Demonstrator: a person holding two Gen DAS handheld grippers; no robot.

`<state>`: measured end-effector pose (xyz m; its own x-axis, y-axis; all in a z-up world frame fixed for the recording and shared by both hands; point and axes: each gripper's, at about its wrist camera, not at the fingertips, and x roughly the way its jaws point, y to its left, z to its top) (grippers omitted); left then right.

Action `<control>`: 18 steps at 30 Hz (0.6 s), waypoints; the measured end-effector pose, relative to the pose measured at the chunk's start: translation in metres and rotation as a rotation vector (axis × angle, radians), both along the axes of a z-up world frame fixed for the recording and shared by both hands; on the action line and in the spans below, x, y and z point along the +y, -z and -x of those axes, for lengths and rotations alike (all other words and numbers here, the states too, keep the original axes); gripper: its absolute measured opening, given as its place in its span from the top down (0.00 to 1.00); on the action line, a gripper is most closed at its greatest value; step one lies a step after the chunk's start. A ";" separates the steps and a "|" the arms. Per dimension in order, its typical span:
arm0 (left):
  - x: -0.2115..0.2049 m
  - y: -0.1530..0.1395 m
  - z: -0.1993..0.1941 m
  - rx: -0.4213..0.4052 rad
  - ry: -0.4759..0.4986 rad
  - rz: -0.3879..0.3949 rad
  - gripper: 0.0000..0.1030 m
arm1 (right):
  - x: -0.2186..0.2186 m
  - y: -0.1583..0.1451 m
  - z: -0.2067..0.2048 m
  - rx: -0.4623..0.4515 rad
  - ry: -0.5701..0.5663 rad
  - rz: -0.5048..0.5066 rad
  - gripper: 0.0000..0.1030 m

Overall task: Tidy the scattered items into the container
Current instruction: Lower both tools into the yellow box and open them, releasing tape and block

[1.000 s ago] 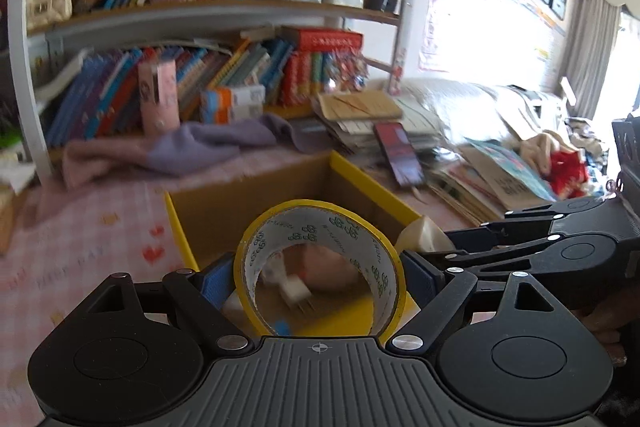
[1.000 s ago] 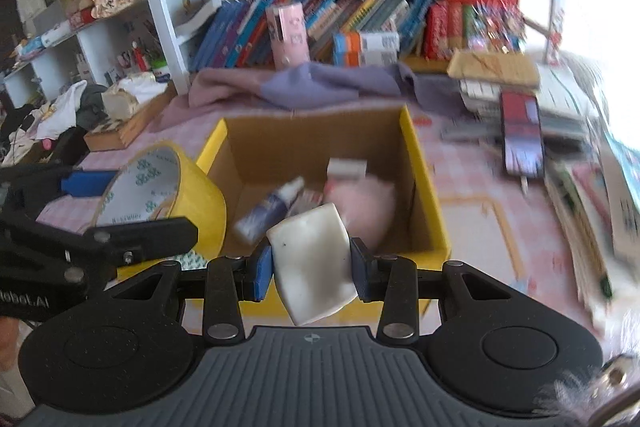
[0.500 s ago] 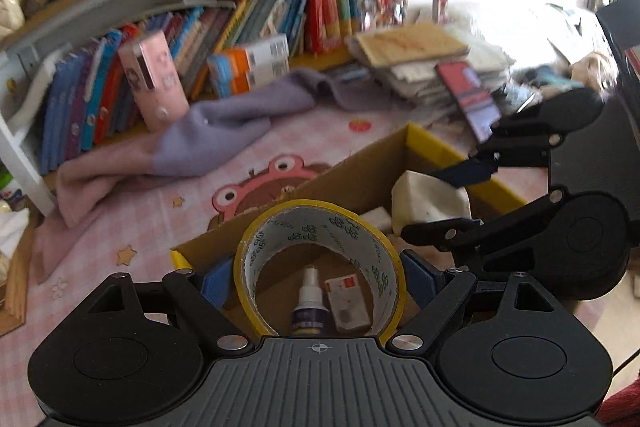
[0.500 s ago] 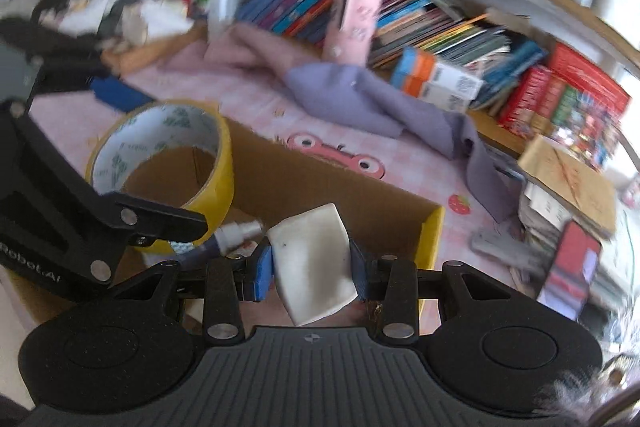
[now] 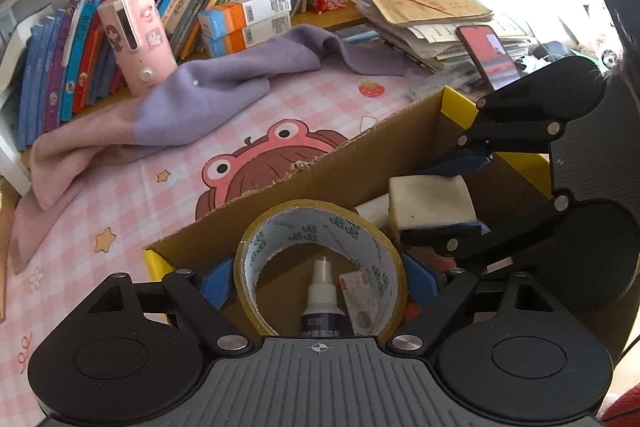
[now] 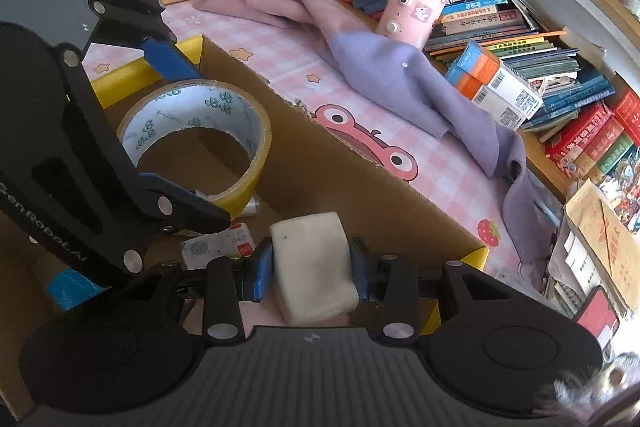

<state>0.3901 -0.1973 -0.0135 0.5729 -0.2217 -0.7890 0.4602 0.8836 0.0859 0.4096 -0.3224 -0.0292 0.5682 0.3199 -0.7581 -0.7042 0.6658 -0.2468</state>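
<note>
Left gripper over box, jaws just eased wider, blue pads against tape roll between them. Right gripper beside it, narrow, clamping sponge above box interior. Below left gripper: spray bottle, small packet on box floor.

Both wrist views close, angled down, sharing cardboard box

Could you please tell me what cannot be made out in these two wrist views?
- Spray bottle: left wrist view, its base is hidden behind the left tool's body.
- Cardboard box: right wrist view, most of its floor is covered by both tools.
- White sponge: its lower end is hidden by the right tool.
</note>
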 end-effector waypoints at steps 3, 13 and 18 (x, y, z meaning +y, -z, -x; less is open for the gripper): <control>-0.001 -0.006 0.006 -0.048 -0.005 -0.002 0.10 | -0.003 -0.003 0.002 -0.015 0.006 -0.017 0.50; -0.001 -0.039 0.041 -0.167 -0.015 0.057 0.09 | -0.022 -0.035 0.024 -0.052 0.055 -0.146 0.42; -0.001 -0.059 0.071 -0.255 -0.016 0.090 0.09 | -0.033 -0.056 0.046 -0.098 0.100 -0.223 0.41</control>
